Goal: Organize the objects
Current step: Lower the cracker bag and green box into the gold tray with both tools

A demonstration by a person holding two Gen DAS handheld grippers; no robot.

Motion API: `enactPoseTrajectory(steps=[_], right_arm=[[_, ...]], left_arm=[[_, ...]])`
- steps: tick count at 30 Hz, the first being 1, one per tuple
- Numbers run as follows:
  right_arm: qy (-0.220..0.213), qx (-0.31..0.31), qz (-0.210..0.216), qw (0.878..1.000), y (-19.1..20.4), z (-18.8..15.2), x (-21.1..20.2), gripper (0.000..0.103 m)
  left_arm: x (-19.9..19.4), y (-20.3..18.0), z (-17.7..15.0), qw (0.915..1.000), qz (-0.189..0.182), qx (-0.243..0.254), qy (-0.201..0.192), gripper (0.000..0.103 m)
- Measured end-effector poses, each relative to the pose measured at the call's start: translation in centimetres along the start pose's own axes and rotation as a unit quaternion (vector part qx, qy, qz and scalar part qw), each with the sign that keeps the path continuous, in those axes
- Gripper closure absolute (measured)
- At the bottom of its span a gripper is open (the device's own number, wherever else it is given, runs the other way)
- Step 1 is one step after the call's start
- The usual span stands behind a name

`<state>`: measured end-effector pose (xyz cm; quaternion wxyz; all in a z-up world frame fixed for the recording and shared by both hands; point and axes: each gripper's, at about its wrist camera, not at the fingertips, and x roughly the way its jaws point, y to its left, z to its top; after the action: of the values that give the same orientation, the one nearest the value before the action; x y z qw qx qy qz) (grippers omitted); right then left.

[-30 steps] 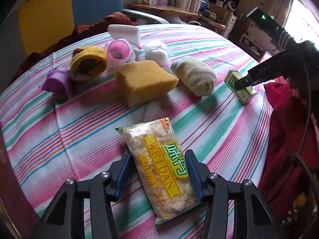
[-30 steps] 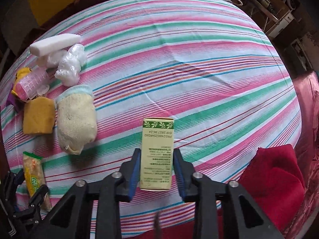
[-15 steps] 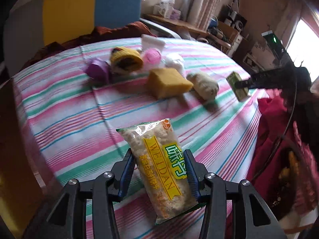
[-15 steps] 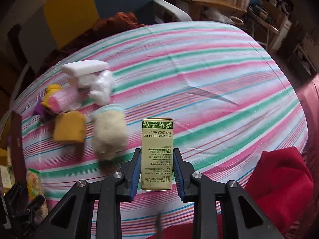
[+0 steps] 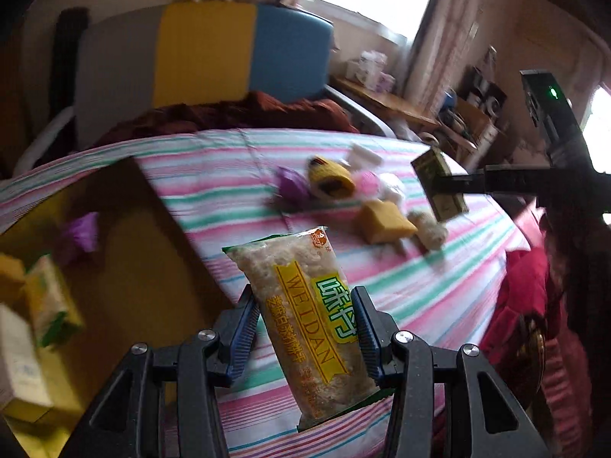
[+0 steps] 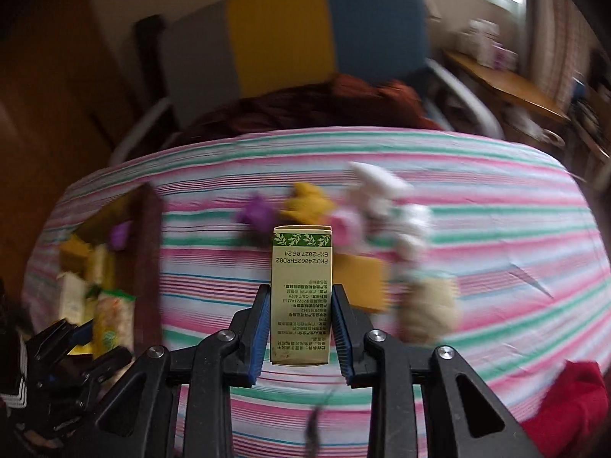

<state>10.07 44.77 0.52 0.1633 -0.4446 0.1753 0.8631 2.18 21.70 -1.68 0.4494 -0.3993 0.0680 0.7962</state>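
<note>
My left gripper is shut on a clear snack packet with a yellow and green label, held in the air above the striped table. My right gripper is shut on a small green and cream carton, also lifted; it shows in the left wrist view too. A yellow box with a dark rim stands at the table's left and holds cartons and a purple item. On the table lie a yellow sponge, a cream sock roll, a yellow roll and a purple item.
A pink roller, white plastic and a white block lie behind the sponge. A grey, yellow and blue chair with brown cloth stands behind the table. A red cloth hangs at the right edge.
Both grippers have lifted and swung left with their loads. The yellow box at the table's left has come into view. The objects on the table have not moved.
</note>
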Motion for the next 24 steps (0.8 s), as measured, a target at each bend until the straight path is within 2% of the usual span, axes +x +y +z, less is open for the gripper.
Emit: enactPoseTrajectory(steps=[7,13,20,24], right_arm=[[0.007,-0.062,0.081,0.995,9.6,0.7,2.1,0.074],[0.022,-0.099,0.123,0.987,16.0,0.3,4.0,0.074],[0.046,-0.132,0.149,0.979,21.1,-1.2,6.2,0.072],[0.051,-0.156,0.153,0.974,22.9,-2.0,6.7,0.058]], left_arm=[[-3.9,6.5,-0.8,0.9951,0.064,-0.068,-0.033,0.054],[-6.3,10.9,-2.3,0.9854,0.126,-0.104,-0.048,0.054],[-7.9,13.2,-4.6,0.9735,0.184,-0.126,-0.049,0.054],[-8.7,13.8,-5.3,0.9677,0.208,-0.132,-0.055,0.050]])
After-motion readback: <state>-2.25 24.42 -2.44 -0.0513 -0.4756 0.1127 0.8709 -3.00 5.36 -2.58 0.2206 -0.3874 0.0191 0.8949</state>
